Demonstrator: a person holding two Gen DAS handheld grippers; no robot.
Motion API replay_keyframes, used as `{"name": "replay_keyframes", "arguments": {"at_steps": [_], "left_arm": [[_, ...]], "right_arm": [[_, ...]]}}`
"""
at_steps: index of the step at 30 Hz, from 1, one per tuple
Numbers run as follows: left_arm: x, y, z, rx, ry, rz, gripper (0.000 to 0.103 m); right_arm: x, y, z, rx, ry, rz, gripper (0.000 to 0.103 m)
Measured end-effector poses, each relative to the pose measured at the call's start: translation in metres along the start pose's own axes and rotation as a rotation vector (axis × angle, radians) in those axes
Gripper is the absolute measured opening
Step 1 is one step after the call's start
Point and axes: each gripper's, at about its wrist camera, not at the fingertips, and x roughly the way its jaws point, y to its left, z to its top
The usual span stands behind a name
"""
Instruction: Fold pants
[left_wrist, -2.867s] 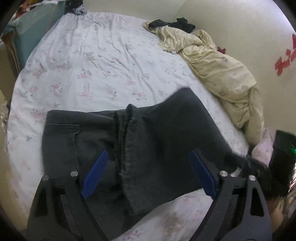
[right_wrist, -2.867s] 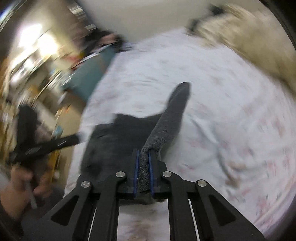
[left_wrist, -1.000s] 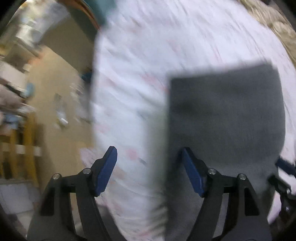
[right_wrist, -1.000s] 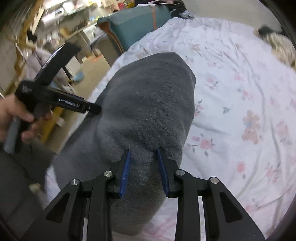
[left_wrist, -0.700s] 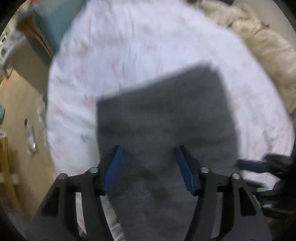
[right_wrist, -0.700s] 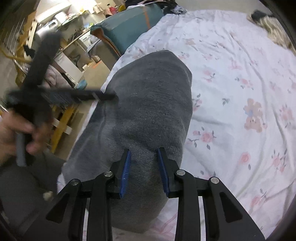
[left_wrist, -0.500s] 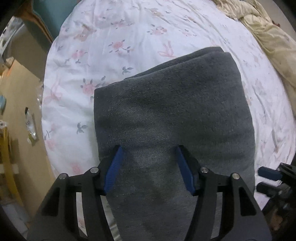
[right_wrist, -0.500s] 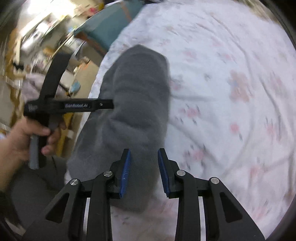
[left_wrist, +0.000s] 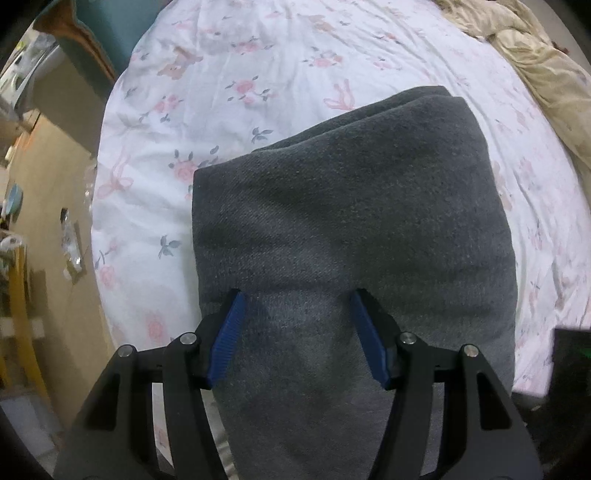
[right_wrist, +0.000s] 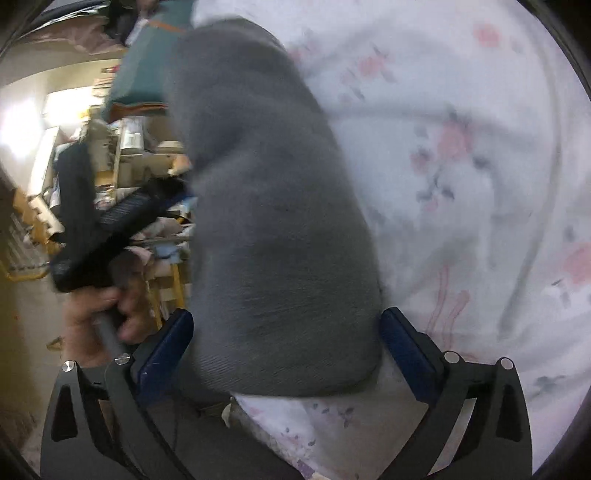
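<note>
The dark grey pants (left_wrist: 354, 229) lie folded into a thick stack on the white floral bedsheet (left_wrist: 258, 74), near the bed's front edge. My left gripper (left_wrist: 295, 306) is open, its blue pads above the near end of the stack. In the right wrist view the pants (right_wrist: 269, 236) fill the middle, and my right gripper (right_wrist: 286, 332) is wide open with its jaws on either side of the stack's end. The left gripper (right_wrist: 122, 218) shows there, held by a hand at the stack's left side.
A cream blanket (left_wrist: 546, 74) is bunched at the far right of the bed. A teal cushion (left_wrist: 96, 40) sits at the bed's far left corner. The floor (left_wrist: 48, 206) and cluttered shelves (right_wrist: 125, 144) lie beyond the bed's left edge.
My right gripper has opened wide and moved close to the stack's end. My left gripper has stayed open over the folded pants, which lie still.
</note>
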Motion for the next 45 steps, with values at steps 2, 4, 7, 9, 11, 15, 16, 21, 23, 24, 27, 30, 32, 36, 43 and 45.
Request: {"name": "replay_keyframes", "arguments": {"at_steps": [2, 4, 7, 9, 11, 15, 16, 21, 23, 24, 27, 30, 32, 36, 43, 45], "left_arm": [[0.001, -0.003, 0.002, 0.001, 0.006, 0.019, 0.056], [0.001, -0.003, 0.002, -0.008, 0.014, 0.026, 0.056], [0.001, -0.002, 0.005, -0.024, 0.035, 0.029, 0.056], [0.002, -0.002, 0.006, -0.021, 0.038, 0.026, 0.056], [0.002, -0.001, 0.006, -0.016, 0.032, 0.019, 0.056], [0.001, 0.006, 0.005, -0.024, 0.016, -0.013, 0.056], [0.001, 0.009, 0.004, -0.028, 0.014, -0.027, 0.057], [-0.007, 0.020, 0.000, -0.061, -0.015, -0.086, 0.061], [-0.016, 0.019, 0.002, -0.089, -0.024, -0.113, 0.061], [-0.021, 0.017, 0.003, -0.089, -0.038, -0.129, 0.060], [-0.024, 0.004, 0.004, -0.075, -0.050, -0.218, 0.059], [-0.009, -0.025, 0.005, 0.020, -0.009, -0.229, 0.059], [-0.002, -0.041, 0.005, 0.081, 0.002, -0.228, 0.059], [-0.010, -0.055, 0.014, 0.136, -0.005, -0.245, 0.059], [-0.055, 0.011, 0.060, -0.052, -0.268, -0.206, 0.092], [-0.039, 0.024, 0.072, -0.073, -0.265, -0.374, 0.092]], "right_arm": [[0.011, -0.007, -0.002, 0.038, 0.007, 0.044, 0.103], [0.012, -0.004, -0.006, 0.023, -0.026, 0.047, 0.103], [0.018, 0.010, -0.018, -0.020, -0.006, 0.064, 0.099], [0.024, 0.013, -0.020, -0.045, -0.011, 0.038, 0.099], [0.029, 0.005, -0.016, 0.001, -0.023, 0.066, 0.099], [0.033, 0.013, -0.012, -0.013, -0.101, 0.017, 0.086], [0.032, 0.017, -0.015, -0.028, -0.112, -0.018, 0.073], [0.002, 0.045, -0.021, -0.111, -0.177, -0.038, 0.049], [-0.017, 0.059, -0.018, -0.143, -0.189, -0.021, 0.044], [-0.032, 0.067, -0.013, -0.174, -0.200, -0.018, 0.043], [-0.073, 0.082, 0.006, -0.280, -0.220, -0.085, 0.039], [-0.116, 0.062, 0.043, -0.303, -0.190, -0.157, 0.038], [-0.133, 0.037, 0.069, -0.287, -0.183, -0.182, 0.037], [-0.131, -0.031, 0.101, -0.160, -0.136, -0.165, 0.041], [-0.155, -0.066, 0.087, 0.048, -0.250, -0.159, 0.089], [-0.168, -0.080, 0.074, 0.168, -0.364, -0.114, 0.093]]}}
